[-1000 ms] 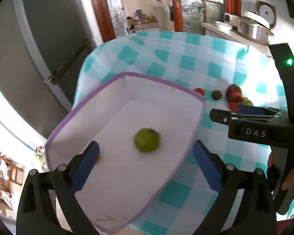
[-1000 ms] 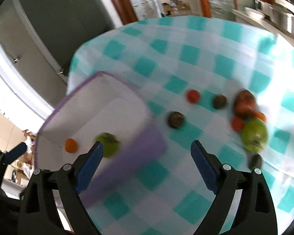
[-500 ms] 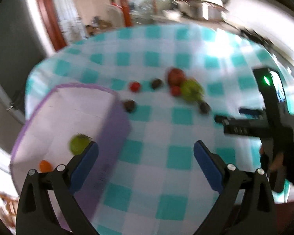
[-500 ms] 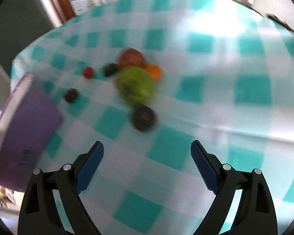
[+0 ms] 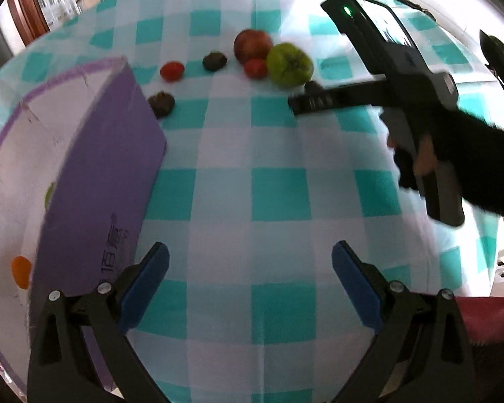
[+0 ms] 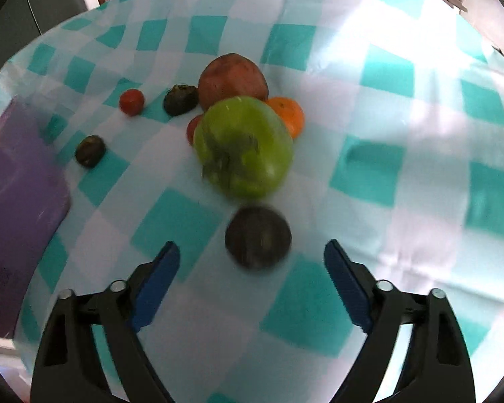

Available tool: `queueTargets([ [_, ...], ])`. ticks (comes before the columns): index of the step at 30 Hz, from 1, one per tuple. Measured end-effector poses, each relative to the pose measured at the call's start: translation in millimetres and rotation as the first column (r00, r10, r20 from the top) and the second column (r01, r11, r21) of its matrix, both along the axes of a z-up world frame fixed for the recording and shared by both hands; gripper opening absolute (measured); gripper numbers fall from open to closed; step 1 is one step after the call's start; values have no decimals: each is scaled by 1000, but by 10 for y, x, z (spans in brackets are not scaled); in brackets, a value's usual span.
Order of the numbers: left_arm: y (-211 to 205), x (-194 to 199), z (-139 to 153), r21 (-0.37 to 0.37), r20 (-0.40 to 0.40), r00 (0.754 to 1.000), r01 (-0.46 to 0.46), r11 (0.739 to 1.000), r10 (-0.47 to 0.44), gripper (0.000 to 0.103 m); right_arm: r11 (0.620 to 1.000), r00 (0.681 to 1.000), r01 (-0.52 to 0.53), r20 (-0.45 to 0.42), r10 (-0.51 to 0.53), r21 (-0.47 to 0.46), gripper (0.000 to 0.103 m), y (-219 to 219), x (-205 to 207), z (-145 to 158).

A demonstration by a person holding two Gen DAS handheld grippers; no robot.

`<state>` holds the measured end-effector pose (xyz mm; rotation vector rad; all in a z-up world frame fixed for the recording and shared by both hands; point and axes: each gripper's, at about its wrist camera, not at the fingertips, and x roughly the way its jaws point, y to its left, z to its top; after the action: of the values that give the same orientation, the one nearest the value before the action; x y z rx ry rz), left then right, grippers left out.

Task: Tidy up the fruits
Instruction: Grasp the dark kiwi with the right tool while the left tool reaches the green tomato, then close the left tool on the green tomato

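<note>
Fruits: loose on the checked tablecloth (image 6: pixel 369 174), most of them in a cluster toward the far middle of the table, two more inside the purple box (image 5: pixel 94 181) at the left edge.
Right gripper (image 6: pixel 252 268): nearest, jaws closing but not yet touching anything; its blue fingers (image 6: pixel 158 275) stand on either side of the cloth just in front of a dark round fruit (image 6: pixel 258 236).
Dark round fruit: blurred, lying on the cloth just ahead of the fingertips, apart from both pads.
Left gripper (image 5: pixel 250 278): jaws released wide over bare cloth near the close edge, nothing between them; its left finger sits just beside the box's purple wall.
Purple box: open-topped, white inside, standing along the table's left edge; an orange fruit (image 5: pixel 21 272) and a sliver of a green one (image 5: pixel 49 194) show over its wall.
Green fruit (image 6: pixel 243 147): the largest, just beyond the dark round one, stem side facing the camera.
Orange fruit beside it (image 6: pixel 287 114): touching the green fruit's far right side.
Red-brown fruit (image 6: pixel 233 79): behind the green one, touching it.
Small red fruit (image 6: pixel 131 101): farther left, alone.
Two dark small fruits: one (image 6: pixel 180 99) beside the red-brown fruit, one (image 6: pixel 90 150) near the box's corner.
Person's hand (image 5: pixel 420 158): in a dark sleeve, holding the right gripper's handle.
</note>
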<state>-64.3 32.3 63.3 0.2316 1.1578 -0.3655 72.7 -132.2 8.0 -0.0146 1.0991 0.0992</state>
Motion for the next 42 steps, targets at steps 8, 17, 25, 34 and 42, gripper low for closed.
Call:
queueTargets([
  [8,53,243,-192,-59,-78,996,36,998,-41,98,999,999,32,37,-32,-12,46,26,-20,-49],
  [17,-236,575,-330,-109,-149,980,120,987,-135,98,988,989,137,42,-141,74,37,-286,-246,-16],
  [25,-608,1435,-377,-204,-177,984,-64,977,28,98,972,973,224,39,-228,76,37,-528,-670,-5],
  [34,-1238,2134,-514,-176,-141,978,-181,968,157,98,962,965,252,49,-258,101,38,-679,-875,0],
  [42,-1225,2181,-521,-146,-50,980,-200,969,194,79,975,977,202,43,-207,91,38,-732,-886,8],
])
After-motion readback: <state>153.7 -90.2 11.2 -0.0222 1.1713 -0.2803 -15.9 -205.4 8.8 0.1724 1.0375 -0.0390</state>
